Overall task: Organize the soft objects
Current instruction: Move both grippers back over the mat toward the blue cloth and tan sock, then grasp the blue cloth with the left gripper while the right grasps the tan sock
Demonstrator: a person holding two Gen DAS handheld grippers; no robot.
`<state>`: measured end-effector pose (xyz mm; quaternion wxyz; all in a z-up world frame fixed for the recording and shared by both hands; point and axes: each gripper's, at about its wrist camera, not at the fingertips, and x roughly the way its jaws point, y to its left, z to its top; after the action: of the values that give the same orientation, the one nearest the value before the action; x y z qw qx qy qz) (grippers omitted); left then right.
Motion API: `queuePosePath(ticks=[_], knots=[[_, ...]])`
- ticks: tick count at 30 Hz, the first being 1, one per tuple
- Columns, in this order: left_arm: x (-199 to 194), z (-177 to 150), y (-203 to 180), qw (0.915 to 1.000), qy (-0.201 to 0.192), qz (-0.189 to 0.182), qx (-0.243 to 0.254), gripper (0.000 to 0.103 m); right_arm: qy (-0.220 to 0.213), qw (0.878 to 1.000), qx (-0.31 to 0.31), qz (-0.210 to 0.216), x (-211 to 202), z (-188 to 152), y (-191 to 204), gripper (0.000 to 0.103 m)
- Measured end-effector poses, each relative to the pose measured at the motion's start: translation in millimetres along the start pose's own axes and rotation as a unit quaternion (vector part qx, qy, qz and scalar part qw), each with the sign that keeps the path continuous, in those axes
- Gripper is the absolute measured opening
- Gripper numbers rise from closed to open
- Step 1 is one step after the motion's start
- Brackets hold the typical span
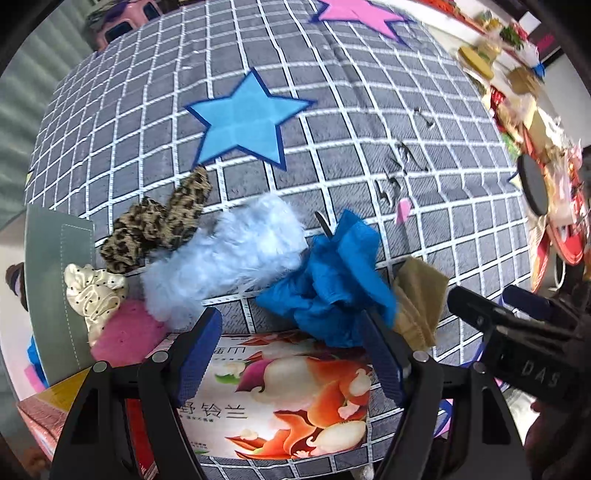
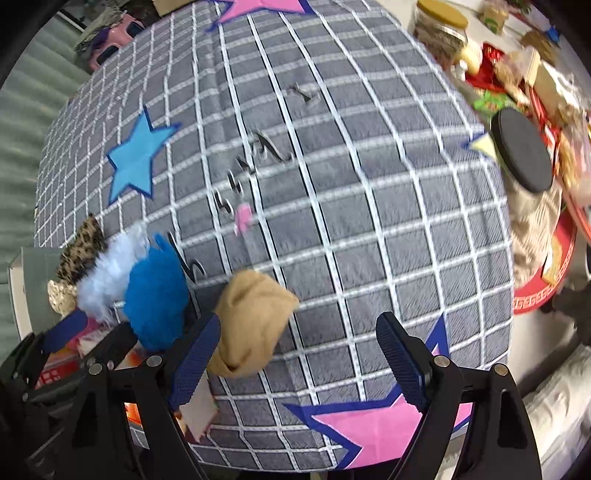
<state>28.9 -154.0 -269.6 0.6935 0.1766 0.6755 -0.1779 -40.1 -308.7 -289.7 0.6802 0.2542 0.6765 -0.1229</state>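
Blue-padded left gripper (image 1: 291, 354) wide, nothing held, over a floral pack (image 1: 288, 398). Right gripper (image 2: 303, 362) wide, empty; tan cloth (image 2: 251, 321) just beside its left pad. Six soft pieces cluster at the near-left edge of the grey checked cover (image 2: 351, 221). Only the left view shows the pink piece (image 1: 129, 332). Open cover beyond; clutter along the far right edge.

Most of what I see is a grey checked cloth (image 1: 369, 110) with a blue star (image 1: 243, 118) upper middle in the left view and a pink star (image 2: 373, 432) at the bottom of the right one. A flowery packet (image 1: 288, 391) sits bottom centre left view. Along the right edge: a black disc (image 2: 522, 149), yellow-lidded jar (image 2: 439, 22), red tray (image 2: 546, 288).
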Motion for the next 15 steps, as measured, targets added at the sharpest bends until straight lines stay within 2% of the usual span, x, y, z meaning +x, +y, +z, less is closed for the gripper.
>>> queuePosePath(ticks=[6,9,12,14,15], knots=[[19.0,-3.0,-8.4,0.9993,0.017,0.028,0.017,0.079,0.024,0.999,0.025,0.014,17.9,-15.2,-9.7,0.087],[30.2,-3.5,-10.7,0.9981,0.024,0.05,0.024,0.079,0.026,0.999,0.026,0.002,26.9,-20.3,-9.5,0.087],[37.6,-2.5,-8.1,0.9978,0.027,0.057,0.02,0.079,0.03,0.999,0.036,-0.004,36.4,-23.5,-9.3,0.087],[51.0,-0.6,-18.5,0.9984,0.038,0.037,0.017,0.06,0.029,0.998,0.046,-0.009,43.3,-24.0,-10.8,0.087],[55.1,-0.3,-21.0,0.9983,0.048,0.027,0.019,0.056,0.031,0.998,0.049,-0.01,47.2,-23.2,-11.5,0.087]])
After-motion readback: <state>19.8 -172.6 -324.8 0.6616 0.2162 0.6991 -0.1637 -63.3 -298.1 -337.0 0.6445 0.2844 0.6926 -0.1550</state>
